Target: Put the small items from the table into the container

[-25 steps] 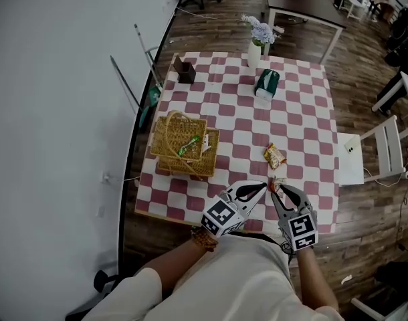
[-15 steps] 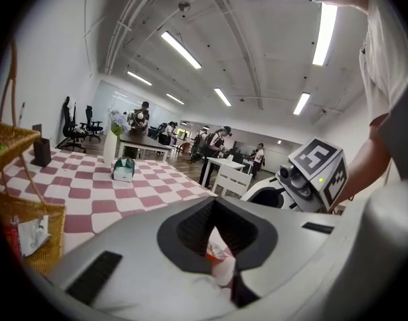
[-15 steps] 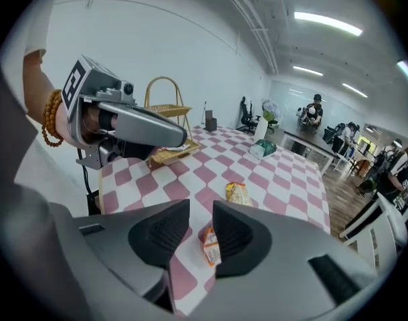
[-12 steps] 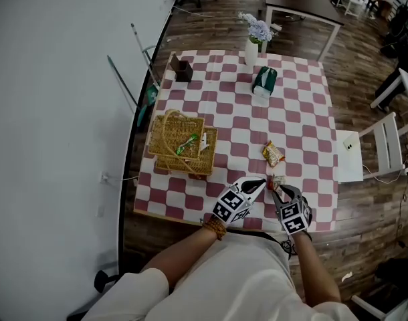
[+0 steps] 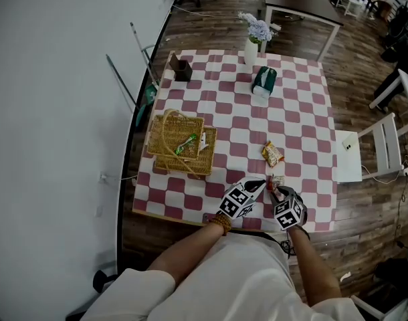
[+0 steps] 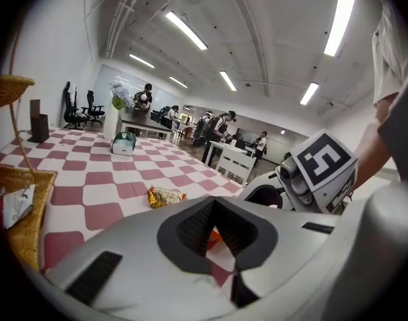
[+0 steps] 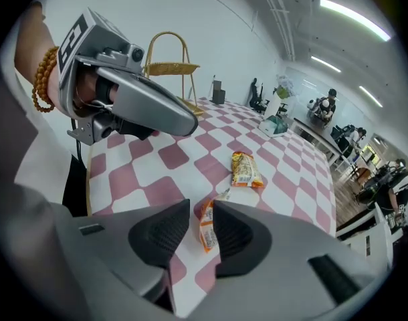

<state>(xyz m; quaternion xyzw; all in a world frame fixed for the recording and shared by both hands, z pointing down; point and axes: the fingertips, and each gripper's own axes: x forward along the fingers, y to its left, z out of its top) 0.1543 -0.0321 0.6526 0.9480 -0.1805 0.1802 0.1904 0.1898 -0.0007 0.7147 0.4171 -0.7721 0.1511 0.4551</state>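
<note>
Small items are about half cleared, by the look of it; parts are listed by size.

Bench (image 5: 297, 112): one, under a red-and-white chequered cloth, and carrying everything below.

Basket (image 5: 190, 168): one, wicker with a hoop handle, at the bench's left side. This is the container. It holds two things already, a green item (image 5: 186, 144) and a white item (image 5: 202, 142), both too small here to identify.

Background pieces at the far edge, none of them part of the job: one vase of flowers (image 5: 251, 51), one green tissue box (image 5: 261, 81) and one dark box (image 5: 184, 70).

Left gripper (image 5: 259, 184): low over the near edge. Its jaws appear to meet at the tips, with nothing between them.

Right gripper (image 7: 202, 204): just beside the left one and pointing steeply down. Its jaws stand wide, directly above the orange packet (image 7: 205, 229). The packet shows in the gap but neither pad touches it.

Packets left on the cloth: two. The orange one lies near the front edge, and the yellow packet (image 5: 273, 154) is a little beyond it. Both are well apart from the basket, and neither has been grasped yet.
</note>
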